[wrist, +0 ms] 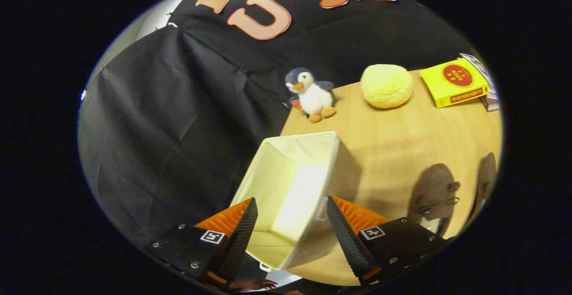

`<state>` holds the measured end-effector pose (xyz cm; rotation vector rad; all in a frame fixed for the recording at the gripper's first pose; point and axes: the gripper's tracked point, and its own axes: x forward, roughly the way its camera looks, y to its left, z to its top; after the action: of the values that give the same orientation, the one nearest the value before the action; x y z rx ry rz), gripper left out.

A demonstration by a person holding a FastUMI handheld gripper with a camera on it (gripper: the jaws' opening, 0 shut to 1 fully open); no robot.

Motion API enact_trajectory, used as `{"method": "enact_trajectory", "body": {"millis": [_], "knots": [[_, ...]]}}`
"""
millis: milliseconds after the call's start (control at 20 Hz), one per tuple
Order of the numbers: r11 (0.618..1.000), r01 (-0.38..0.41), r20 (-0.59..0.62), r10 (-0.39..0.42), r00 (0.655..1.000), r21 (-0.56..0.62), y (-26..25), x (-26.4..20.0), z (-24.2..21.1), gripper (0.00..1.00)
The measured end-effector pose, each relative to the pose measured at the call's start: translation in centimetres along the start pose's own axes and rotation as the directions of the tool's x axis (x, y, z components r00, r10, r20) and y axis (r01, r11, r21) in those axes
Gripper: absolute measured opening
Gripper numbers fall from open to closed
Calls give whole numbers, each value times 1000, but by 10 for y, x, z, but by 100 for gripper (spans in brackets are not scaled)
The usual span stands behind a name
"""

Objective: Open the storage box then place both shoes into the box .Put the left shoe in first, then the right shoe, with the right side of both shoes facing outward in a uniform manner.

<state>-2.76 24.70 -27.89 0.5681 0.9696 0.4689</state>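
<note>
A cream fabric storage box [273, 174] stands on the wooden table [402, 129] at its left edge, its top open and nothing visible inside. My gripper [292, 225] hovers above the box's near part, open, with nothing between the fingers. Two dark grey-brown shoes lie on the table to the right of the box. One shoe [435, 192] is just beyond the right finger, laces towards me. The other shoe [487, 174] is farther right and partly cut off.
A plush penguin [311, 94] stands at the table's far left corner. Beside it are a round yellow cushion [386, 86] and a yellow book [453, 82] on other books [489, 100]. Black cloth hangs left of the table. A hand [252, 284] shows below the fingers.
</note>
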Motion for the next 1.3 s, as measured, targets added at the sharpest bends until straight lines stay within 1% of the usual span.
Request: {"method": "enact_trajectory", "body": {"millis": [150,350,600,700,800,900,950,1100,1200,1250,1300], "knots": [[993,117,10,-117,993,-36,-56,-17,-6,96],[966,249,-13,-251,968,-63,-119,-39,-24,96],[930,350,-66,-358,931,-113,-176,-58,-53,96],[913,379,-86,-394,915,-149,-195,-61,-64,94],[908,383,-108,-403,909,-173,-206,-59,-78,90],[908,383,-119,-405,906,-171,-214,-54,-87,86],[903,393,-113,-414,903,-172,-218,-51,-87,81],[878,433,-92,-457,884,-206,-236,-38,-82,75],[866,446,-65,-470,880,-225,-244,-27,-74,68],[859,455,-46,-477,878,-234,-246,-21,-68,60],[855,460,-30,-480,877,-238,-248,-17,-63,56]]}}
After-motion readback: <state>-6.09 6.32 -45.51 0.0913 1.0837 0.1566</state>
